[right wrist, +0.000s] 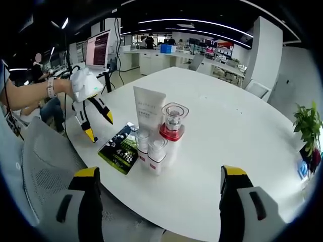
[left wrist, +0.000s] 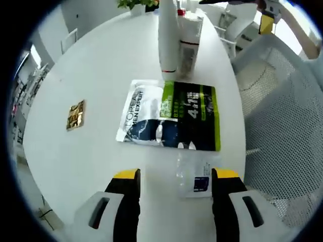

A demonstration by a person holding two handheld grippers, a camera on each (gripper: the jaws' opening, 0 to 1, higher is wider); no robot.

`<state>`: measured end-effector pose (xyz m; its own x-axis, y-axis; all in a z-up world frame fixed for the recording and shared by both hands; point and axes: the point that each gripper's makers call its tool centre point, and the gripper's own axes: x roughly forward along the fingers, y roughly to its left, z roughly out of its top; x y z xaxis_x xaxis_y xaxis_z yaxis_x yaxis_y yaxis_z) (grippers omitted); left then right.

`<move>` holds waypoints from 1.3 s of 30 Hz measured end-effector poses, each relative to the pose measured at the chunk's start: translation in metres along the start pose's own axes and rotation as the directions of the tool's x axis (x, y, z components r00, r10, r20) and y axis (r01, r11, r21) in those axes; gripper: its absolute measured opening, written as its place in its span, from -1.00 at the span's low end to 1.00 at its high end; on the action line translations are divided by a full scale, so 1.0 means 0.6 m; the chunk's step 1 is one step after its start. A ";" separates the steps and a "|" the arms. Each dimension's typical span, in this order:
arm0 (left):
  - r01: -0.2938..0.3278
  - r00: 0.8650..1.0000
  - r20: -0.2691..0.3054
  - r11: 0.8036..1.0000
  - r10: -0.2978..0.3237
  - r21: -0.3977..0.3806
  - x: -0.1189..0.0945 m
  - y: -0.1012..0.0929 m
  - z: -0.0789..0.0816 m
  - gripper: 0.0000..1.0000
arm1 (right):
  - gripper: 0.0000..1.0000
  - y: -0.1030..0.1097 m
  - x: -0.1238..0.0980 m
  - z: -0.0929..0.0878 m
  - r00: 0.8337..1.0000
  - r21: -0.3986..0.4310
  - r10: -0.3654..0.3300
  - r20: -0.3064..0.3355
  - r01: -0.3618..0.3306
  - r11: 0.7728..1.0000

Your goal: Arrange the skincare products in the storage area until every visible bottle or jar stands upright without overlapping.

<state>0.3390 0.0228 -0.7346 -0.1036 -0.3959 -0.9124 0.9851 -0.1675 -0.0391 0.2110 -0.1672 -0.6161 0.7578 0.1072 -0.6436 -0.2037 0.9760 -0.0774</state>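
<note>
Currently both grippers are held spread and empty — a small clear bottle (left wrist: 194,174) lies flat on the white worktop (left wrist: 101,65) just ahead of the left gripper (left wrist: 175,182), nearer its right finger, touching neither.

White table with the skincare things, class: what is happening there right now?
A person holds two grippers over a white table. The left gripper hovers open above a flat sachet pack and a small clear packet. The right gripper is open, holding nothing. A tube and bottles stand upright.
</note>
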 end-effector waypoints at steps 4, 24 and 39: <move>-0.020 1.000 0.017 1.000 0.020 -0.022 0.000 0.026 0.010 0.09 | 0.96 -0.006 0.002 0.002 1.000 0.000 -0.006 -0.004 0.006 1.000; -0.084 0.993 0.069 0.982 0.097 -0.168 0.018 0.181 0.077 0.08 | 0.95 -0.030 0.014 -0.012 0.999 0.037 -0.020 -0.036 0.022 0.999; -0.116 0.980 0.104 0.914 0.169 -0.388 0.047 0.252 0.097 0.17 | 0.95 -0.049 0.020 -0.033 0.997 0.079 -0.031 -0.066 0.036 0.996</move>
<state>0.4770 -0.0664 -0.7427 0.0504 -0.5105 -0.8584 0.9660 0.2431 -0.0878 0.2140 -0.1980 -0.6365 0.7209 0.0639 -0.6901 -0.1263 0.9912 -0.0401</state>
